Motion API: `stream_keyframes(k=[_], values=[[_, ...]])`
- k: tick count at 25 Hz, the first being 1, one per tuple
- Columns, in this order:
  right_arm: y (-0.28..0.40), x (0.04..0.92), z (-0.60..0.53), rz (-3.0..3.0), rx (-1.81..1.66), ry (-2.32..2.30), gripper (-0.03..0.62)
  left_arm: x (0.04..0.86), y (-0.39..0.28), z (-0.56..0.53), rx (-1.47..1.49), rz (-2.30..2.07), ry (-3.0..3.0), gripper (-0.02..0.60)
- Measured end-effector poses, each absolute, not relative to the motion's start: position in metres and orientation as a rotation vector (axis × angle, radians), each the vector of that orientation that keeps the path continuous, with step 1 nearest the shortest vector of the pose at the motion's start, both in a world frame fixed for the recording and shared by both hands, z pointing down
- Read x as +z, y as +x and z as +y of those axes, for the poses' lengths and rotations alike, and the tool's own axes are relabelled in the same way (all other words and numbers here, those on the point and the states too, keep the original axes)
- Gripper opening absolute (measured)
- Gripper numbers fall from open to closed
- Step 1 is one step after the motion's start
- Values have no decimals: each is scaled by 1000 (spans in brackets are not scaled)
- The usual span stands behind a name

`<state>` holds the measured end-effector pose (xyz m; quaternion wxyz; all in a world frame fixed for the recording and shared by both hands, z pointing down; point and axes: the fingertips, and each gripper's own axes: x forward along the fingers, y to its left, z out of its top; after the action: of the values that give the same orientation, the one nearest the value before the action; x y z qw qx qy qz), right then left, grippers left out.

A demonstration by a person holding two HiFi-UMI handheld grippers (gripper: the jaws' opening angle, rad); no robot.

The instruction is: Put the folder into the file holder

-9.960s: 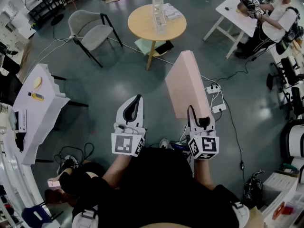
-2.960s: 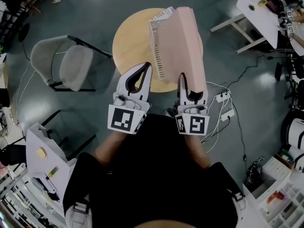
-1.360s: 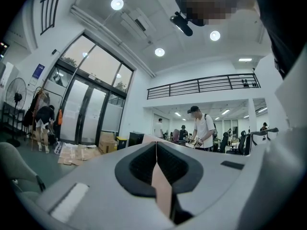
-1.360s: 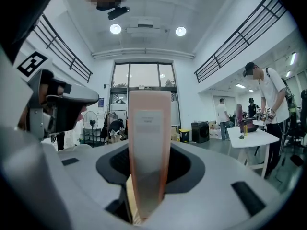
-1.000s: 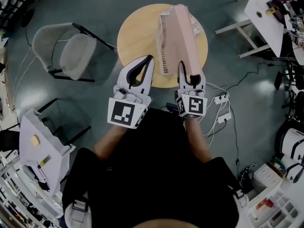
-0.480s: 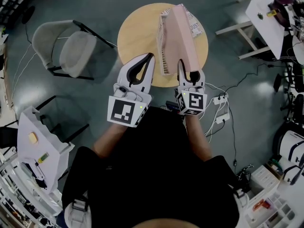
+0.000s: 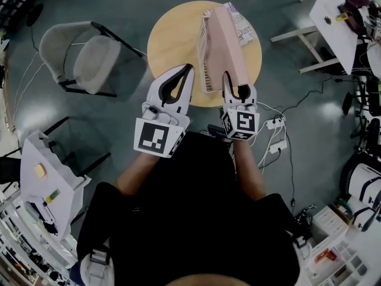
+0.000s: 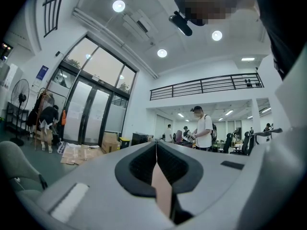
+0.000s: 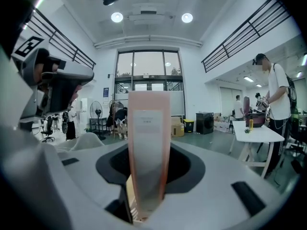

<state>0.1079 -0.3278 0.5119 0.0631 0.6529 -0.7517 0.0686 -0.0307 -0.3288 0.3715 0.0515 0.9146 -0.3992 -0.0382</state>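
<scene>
Pink folder (image 7: 226,43) is up on its long edge, standing tall over the right-hand side of the white slatted file holder (image 7: 204,70). That is the way to carry it, thin edge leading, so it can slide down between the dividers. From where I stand I can't say whether its bottom edge is inside a slot or only riding against the holder's side.

The right hand-held gripper (image 7: 234,88) has it pinched by the near end, jaws clamped on the spine with the label facing back. Gripping that end leaves the whole far length free to go in, and it looks like the lowering stage, the job well along but not finished.

The left hand-held gripper (image 7: 188,71) sits just left of the holder with its tips pressed together and nothing in them, near enough to steady the holder if it shifts.

The holder stands towards the near right of the round wooden bench (image 7: 172,40), with a grey chair (image 7: 89,55) off to the left.
</scene>
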Motion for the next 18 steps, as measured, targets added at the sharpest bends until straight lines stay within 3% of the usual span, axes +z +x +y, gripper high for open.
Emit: stream_keyframes(k=[18], values=[[105, 536, -332, -2254, 232, 1892, 146, 373, -28, -329, -112, -1221, 2772, 6]])
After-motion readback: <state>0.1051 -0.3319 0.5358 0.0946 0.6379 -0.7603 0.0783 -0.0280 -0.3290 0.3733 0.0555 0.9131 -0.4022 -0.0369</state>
